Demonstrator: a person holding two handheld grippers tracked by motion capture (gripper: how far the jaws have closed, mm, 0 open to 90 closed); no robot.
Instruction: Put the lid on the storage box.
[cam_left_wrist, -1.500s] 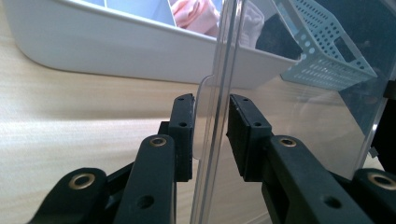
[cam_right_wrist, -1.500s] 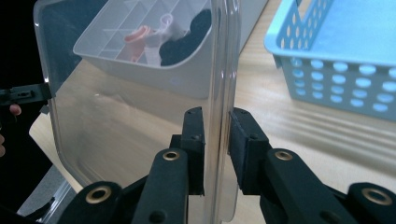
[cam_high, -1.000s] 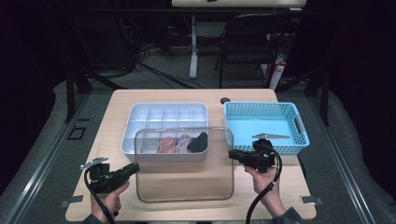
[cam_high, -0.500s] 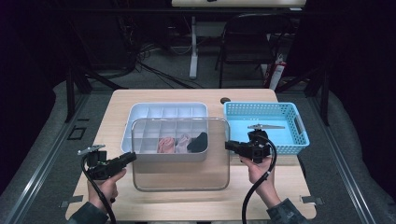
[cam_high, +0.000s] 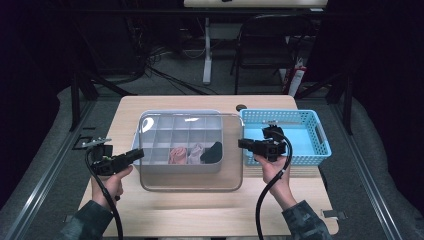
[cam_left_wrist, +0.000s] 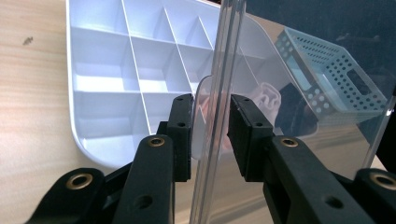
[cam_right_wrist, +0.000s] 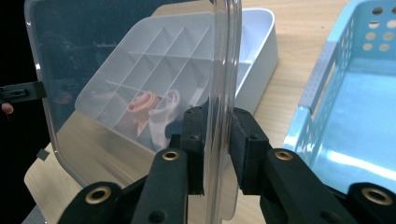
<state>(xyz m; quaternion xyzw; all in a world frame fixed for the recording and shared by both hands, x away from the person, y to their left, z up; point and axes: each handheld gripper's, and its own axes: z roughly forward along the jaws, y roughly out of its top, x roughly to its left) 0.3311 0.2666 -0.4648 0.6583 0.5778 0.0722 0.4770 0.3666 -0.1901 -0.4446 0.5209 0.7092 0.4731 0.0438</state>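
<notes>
My left tool (cam_high: 136, 153) and right tool (cam_high: 245, 144) each pinch a side edge of the clear lid (cam_high: 190, 175), held above the worktop (cam_high: 165, 212) over the white divided box (cam_high: 150, 125); blue basket (cam_high: 320, 145) just right of it.

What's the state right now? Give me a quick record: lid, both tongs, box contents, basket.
lid: clear lid held off the table, partly over the divided box
left tongs: shut on lid's left edge
right tongs: shut on lid's right edge
box contents: pink, white and black rolled items in front row
basket: blue basket right of the box
</notes>
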